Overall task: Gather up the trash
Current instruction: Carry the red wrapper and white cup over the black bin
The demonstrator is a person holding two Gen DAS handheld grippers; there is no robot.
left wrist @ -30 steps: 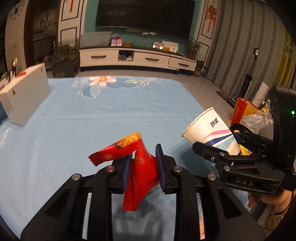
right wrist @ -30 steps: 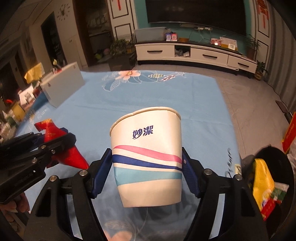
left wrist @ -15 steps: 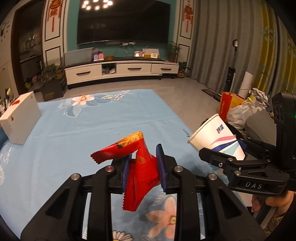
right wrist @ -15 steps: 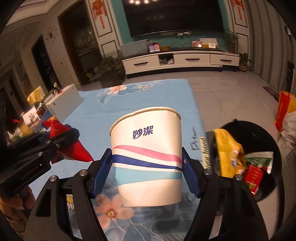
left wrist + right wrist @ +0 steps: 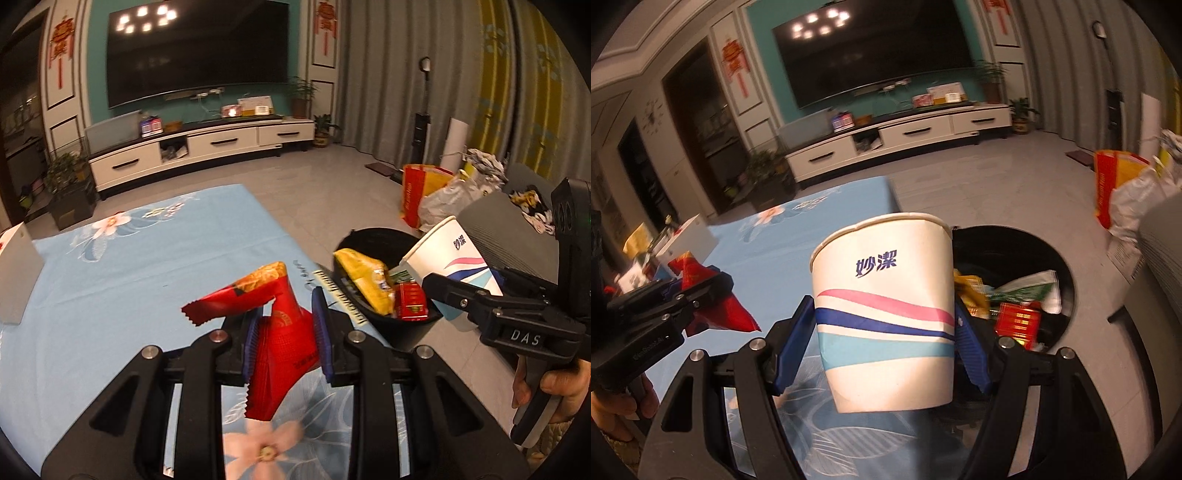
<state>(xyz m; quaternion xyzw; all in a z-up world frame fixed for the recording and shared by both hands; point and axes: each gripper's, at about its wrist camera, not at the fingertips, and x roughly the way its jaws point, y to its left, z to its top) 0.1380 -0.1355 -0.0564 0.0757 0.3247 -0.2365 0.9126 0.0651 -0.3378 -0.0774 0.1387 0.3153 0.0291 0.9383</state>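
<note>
My left gripper [image 5: 286, 332] is shut on a red snack wrapper [image 5: 280, 332], held above the blue flowered tablecloth [image 5: 129, 266]. It also shows in the right wrist view [image 5: 713, 310]. My right gripper [image 5: 882, 339] is shut on a white paper cup [image 5: 886, 314] with pink and blue stripes, held near the rim of a black trash bin [image 5: 1067, 266]. The cup shows in the left wrist view [image 5: 454, 258] at the bin's right side. The bin [image 5: 354, 240] stands on the floor off the table's right edge and holds yellow, red and green wrappers.
A white box [image 5: 14, 273] stands at the table's left. Red and white bags [image 5: 436, 195] sit on the floor beyond the bin, a grey sofa [image 5: 498, 221] beside it. A TV cabinet [image 5: 199, 147] lines the far wall.
Both grippers have swung right, off the table toward the bin, which has come into fuller view. Each still holds its item.
</note>
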